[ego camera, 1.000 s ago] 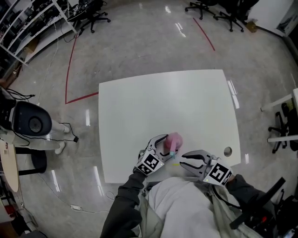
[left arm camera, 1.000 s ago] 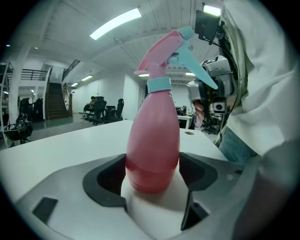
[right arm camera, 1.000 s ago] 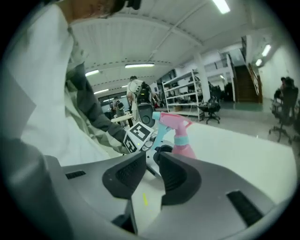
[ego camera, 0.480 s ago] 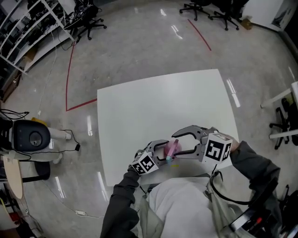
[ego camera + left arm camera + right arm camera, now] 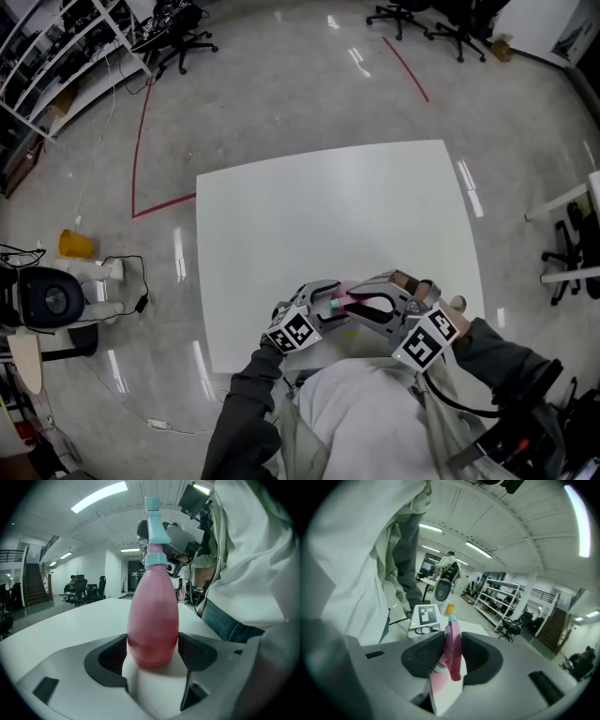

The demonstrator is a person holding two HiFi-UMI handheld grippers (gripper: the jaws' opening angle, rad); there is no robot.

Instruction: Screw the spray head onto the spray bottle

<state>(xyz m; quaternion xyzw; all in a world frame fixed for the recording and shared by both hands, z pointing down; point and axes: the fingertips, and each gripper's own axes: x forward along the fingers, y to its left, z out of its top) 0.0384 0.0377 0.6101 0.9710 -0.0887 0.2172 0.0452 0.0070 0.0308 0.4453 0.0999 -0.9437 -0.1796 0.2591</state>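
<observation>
Your left gripper [image 5: 328, 296] clamps the spray bottle [image 5: 153, 620] steady; your right gripper [image 5: 354, 306], jaws just closing, pinches the spray head [image 5: 452, 644] atop it for twisting

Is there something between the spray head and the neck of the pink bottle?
Nothing visible. The spray head already sits on the neck of the pink bottle, which the left tool grips. The right tool has just been closing its jaws, with the spray head between them.
</observation>
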